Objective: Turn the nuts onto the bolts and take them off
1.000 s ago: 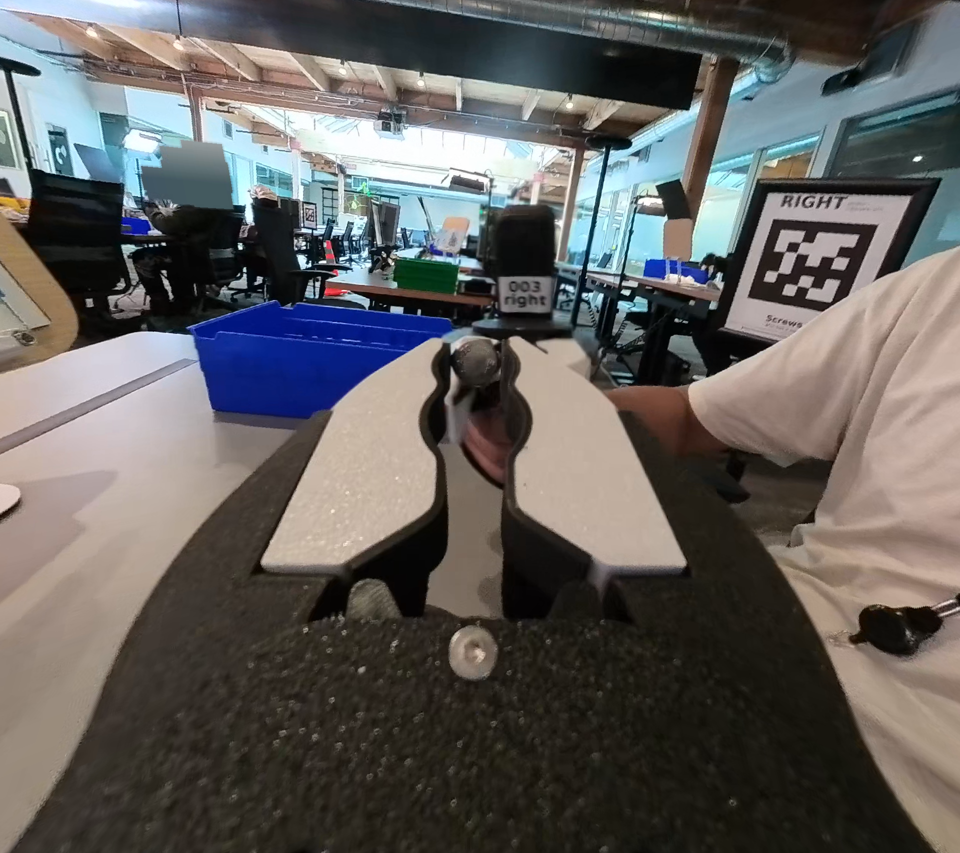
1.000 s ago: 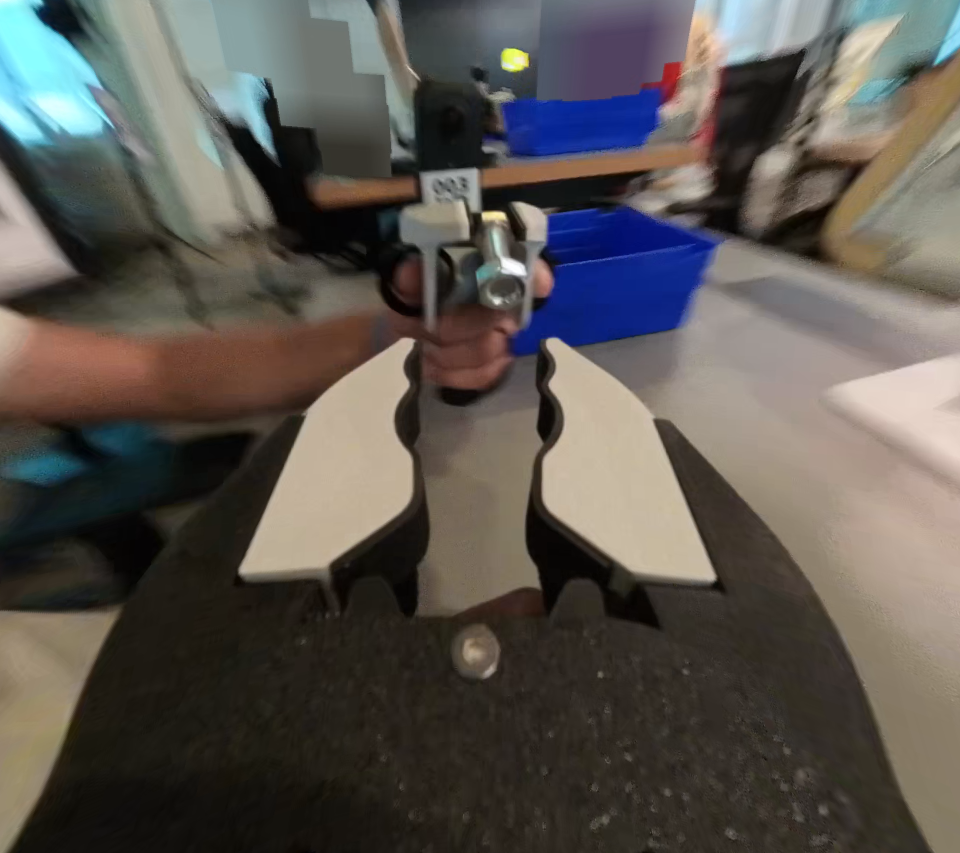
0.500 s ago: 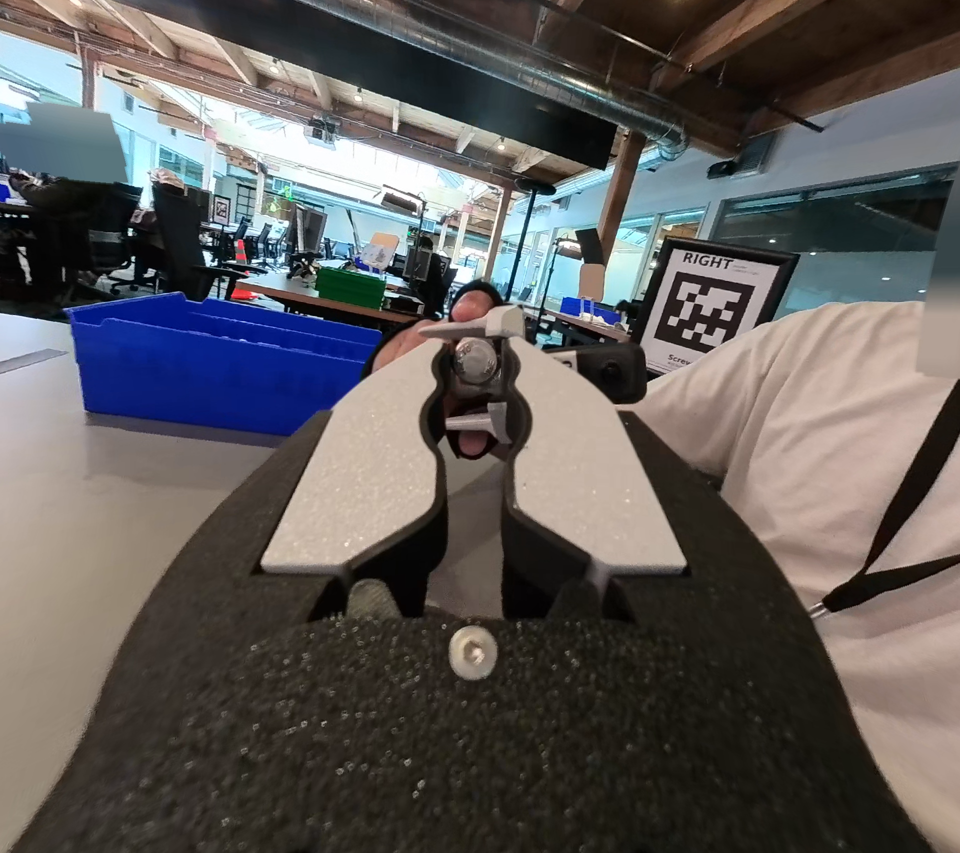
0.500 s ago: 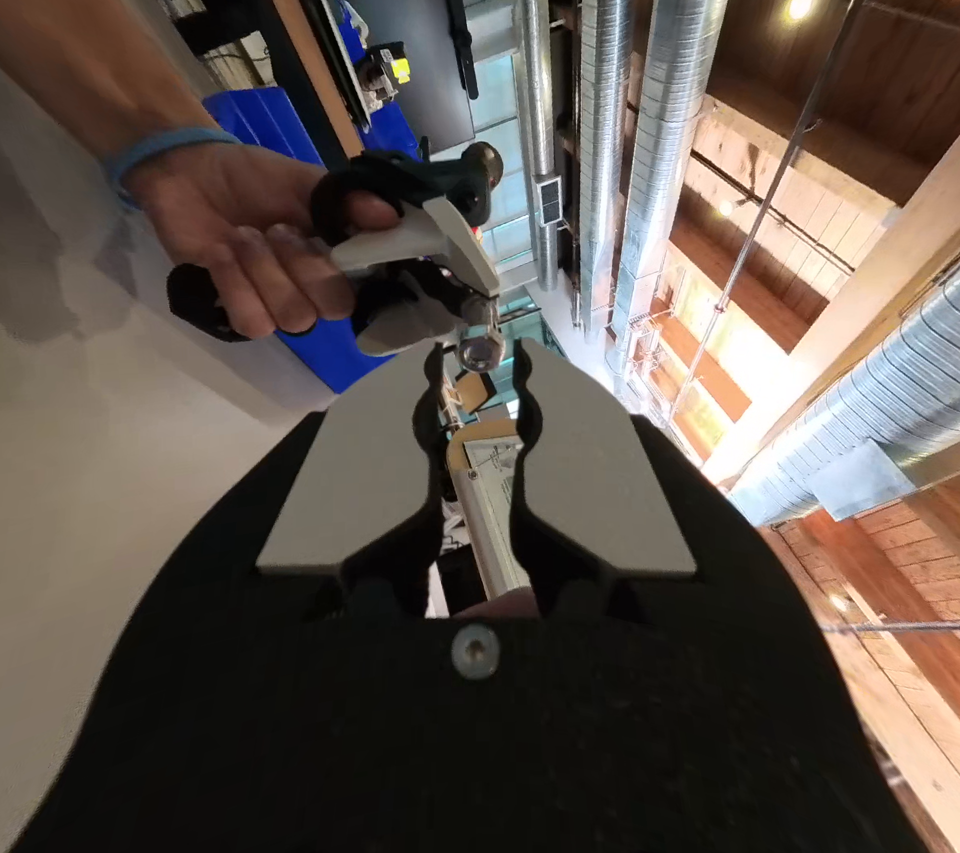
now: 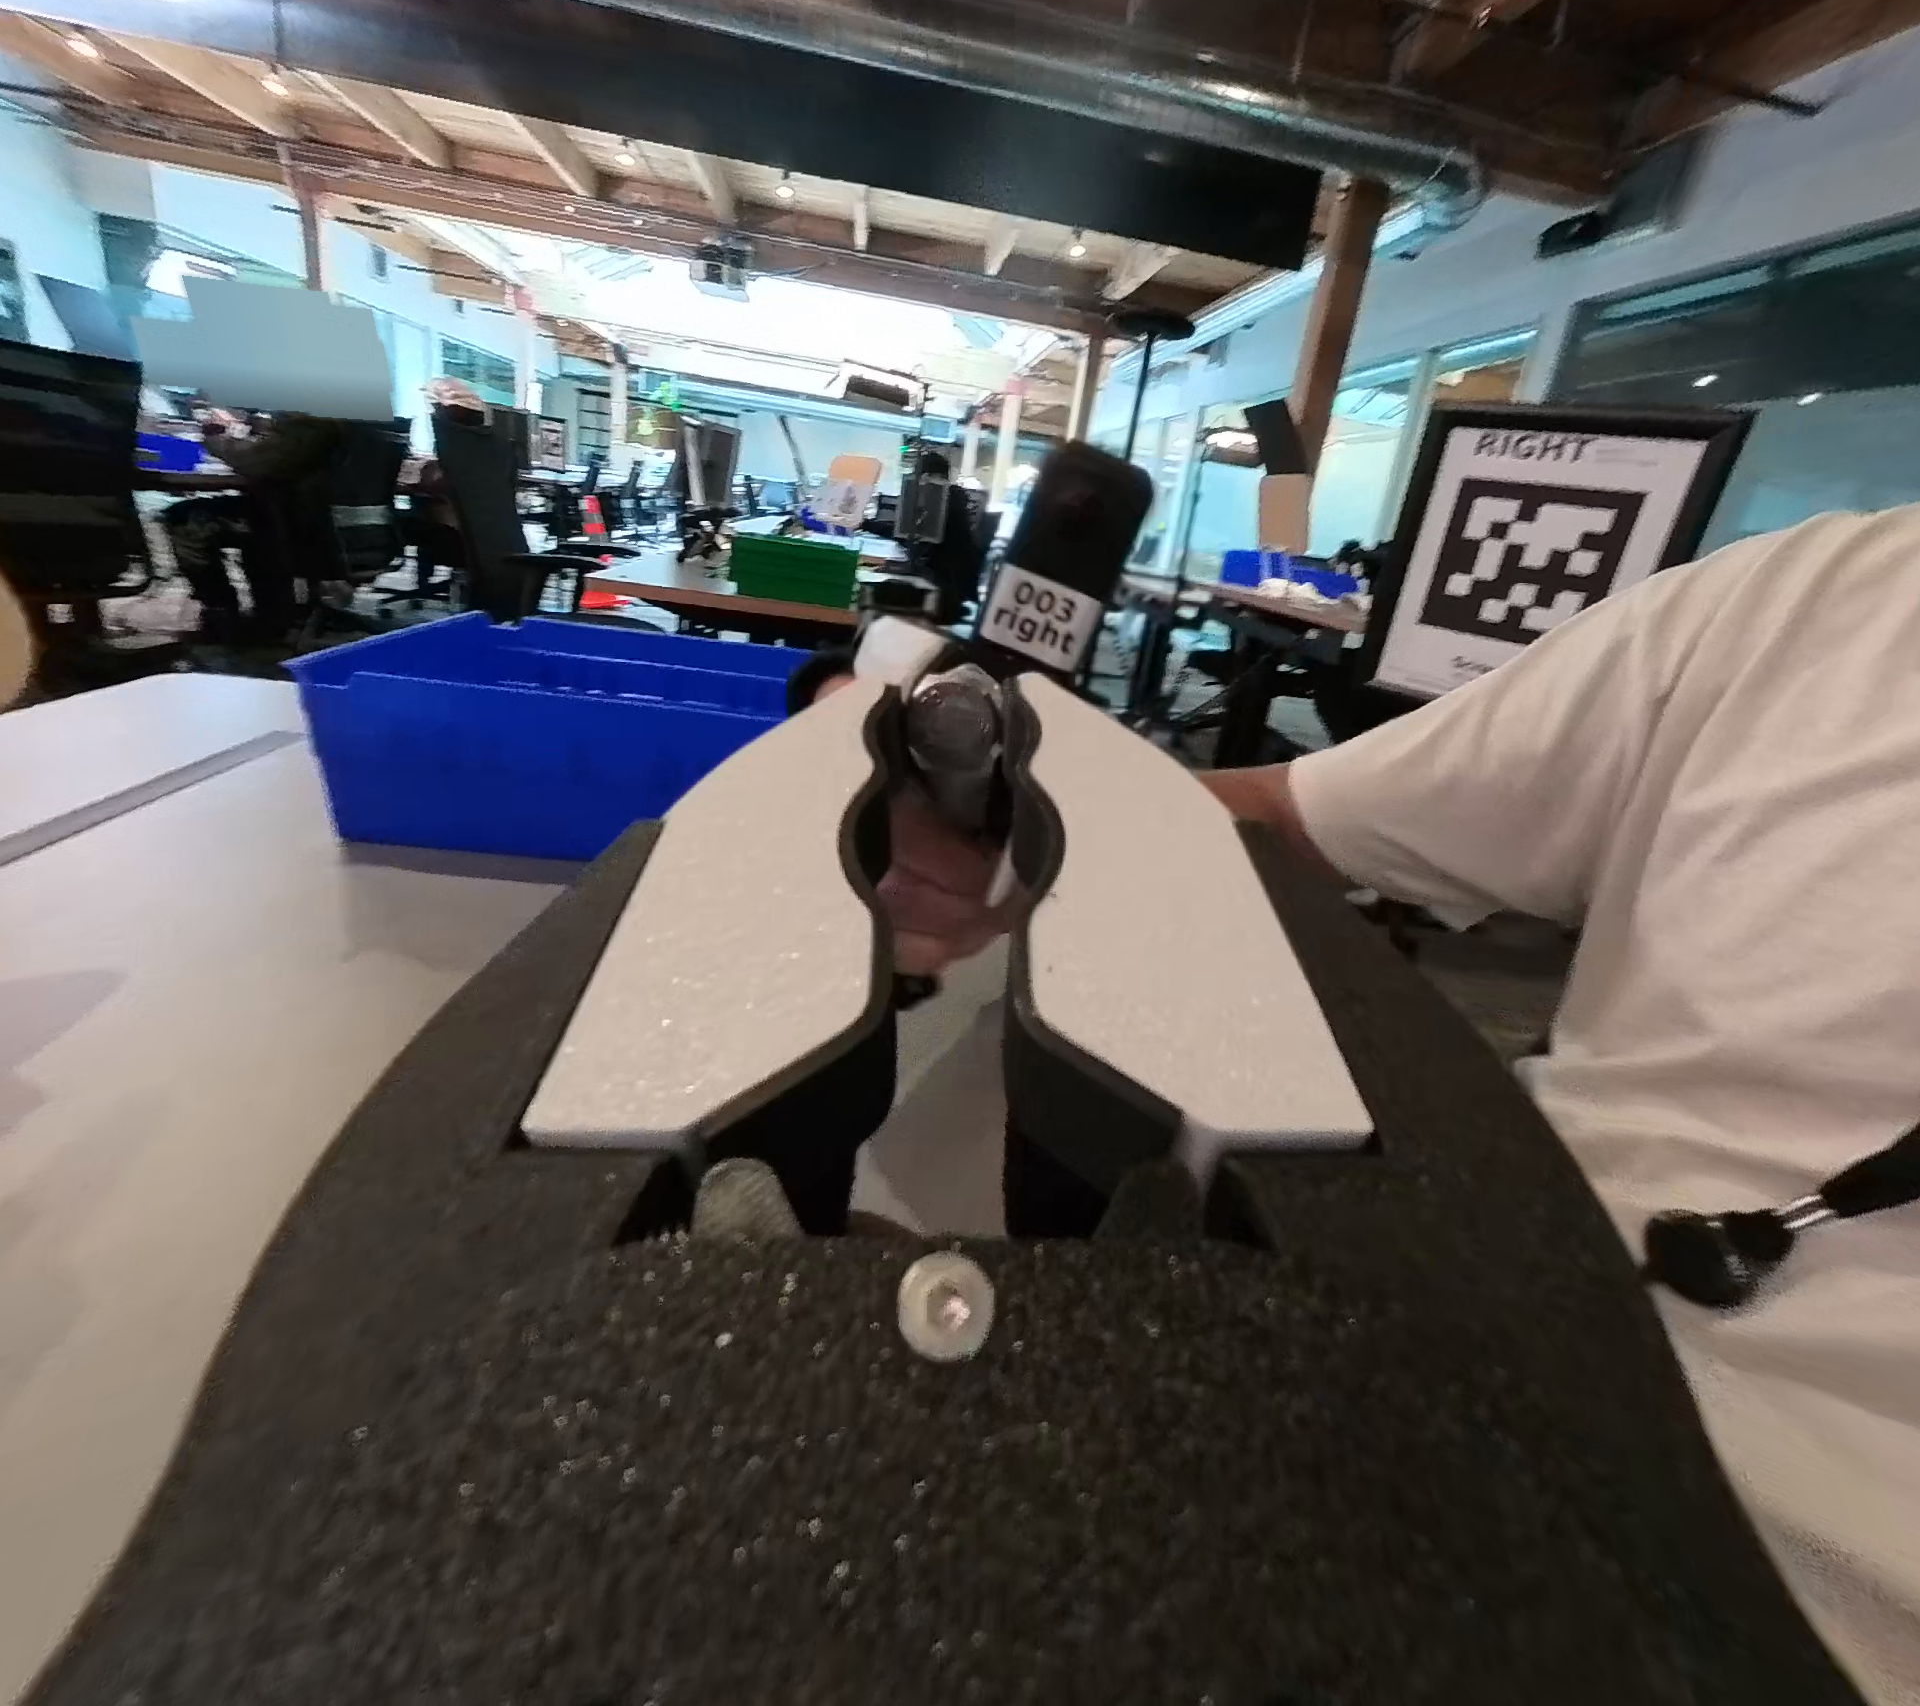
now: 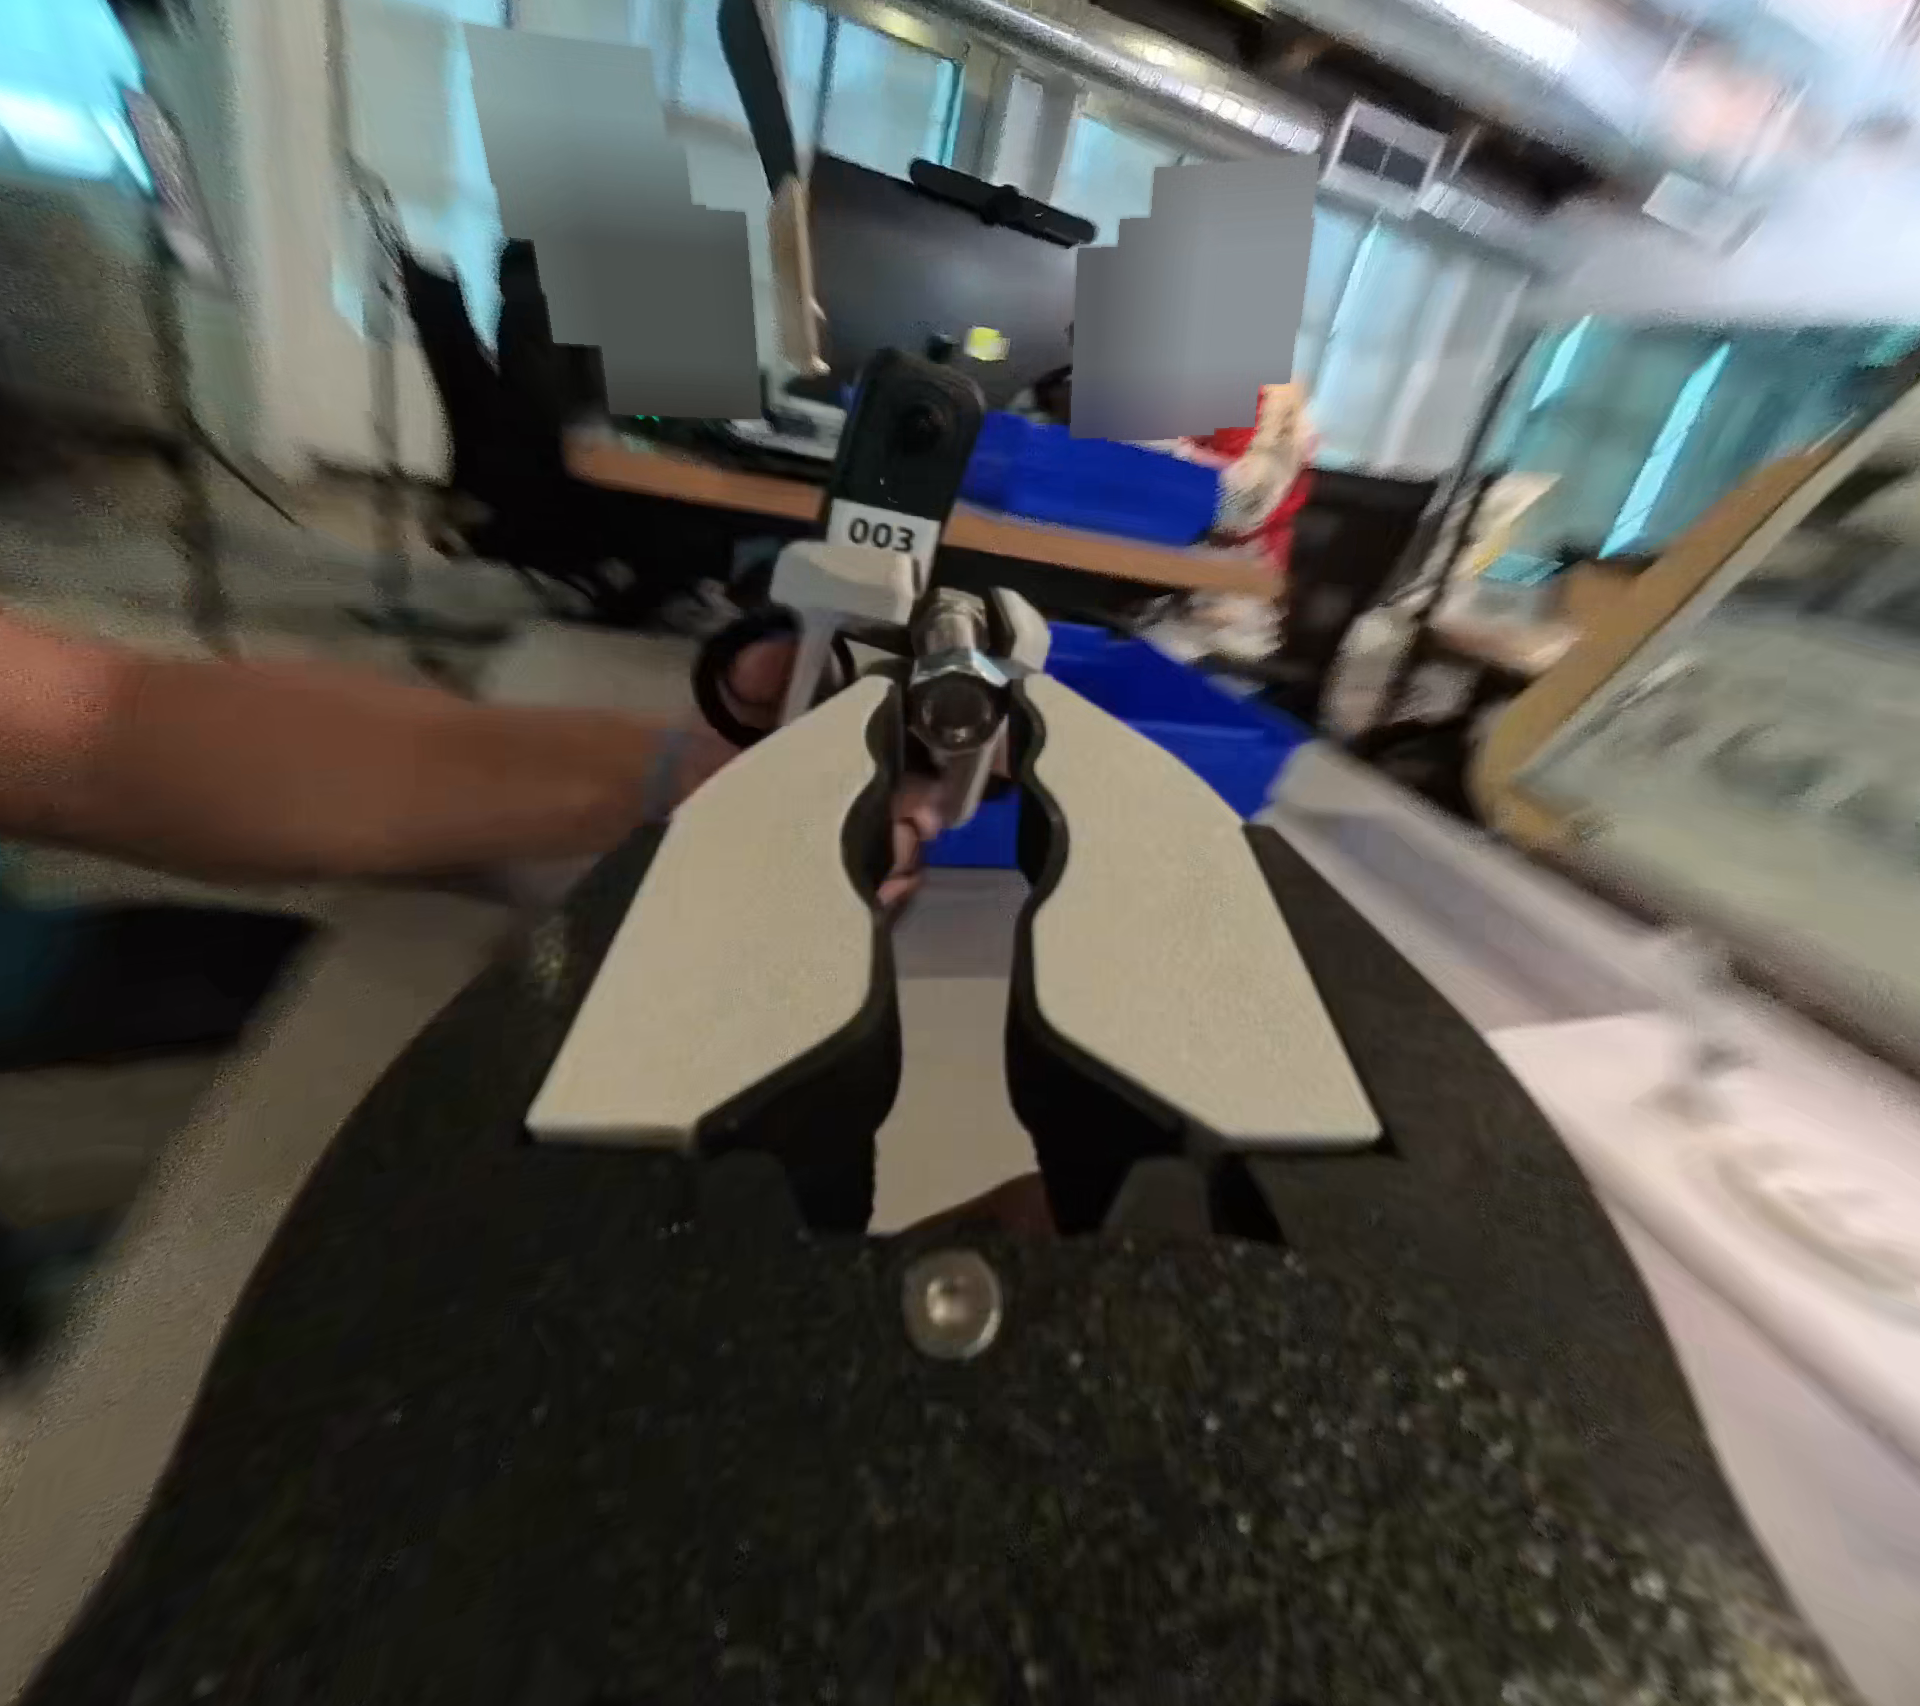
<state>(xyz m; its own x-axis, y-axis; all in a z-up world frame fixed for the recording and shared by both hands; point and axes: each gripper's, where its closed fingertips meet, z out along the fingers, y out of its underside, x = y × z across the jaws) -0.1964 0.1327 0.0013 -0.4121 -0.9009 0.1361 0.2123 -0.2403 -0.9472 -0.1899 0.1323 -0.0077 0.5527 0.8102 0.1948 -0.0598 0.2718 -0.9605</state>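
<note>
While the two tools meet tip to tip above the grey table [image 5: 156, 981], a blue bin [image 5: 520, 752] sits off to the left. At centre, the left gripper [image 5: 954, 747] has its jaws pinching the bolt [image 5: 951, 737] near their tips, round head toward its camera. Opposite, the right gripper [image 6: 951, 716] is closed around the threaded end, with the hex nut [image 6: 951, 669] just beyond its fingertips and partway along the shank. I'd judge the turning is mid-course: nut engaged, neither run home nor off; which direction cannot be told. To the right are a white-shirted sleeve [image 5: 1558, 773] and a framed marker board [image 5: 1548, 555].
</note>
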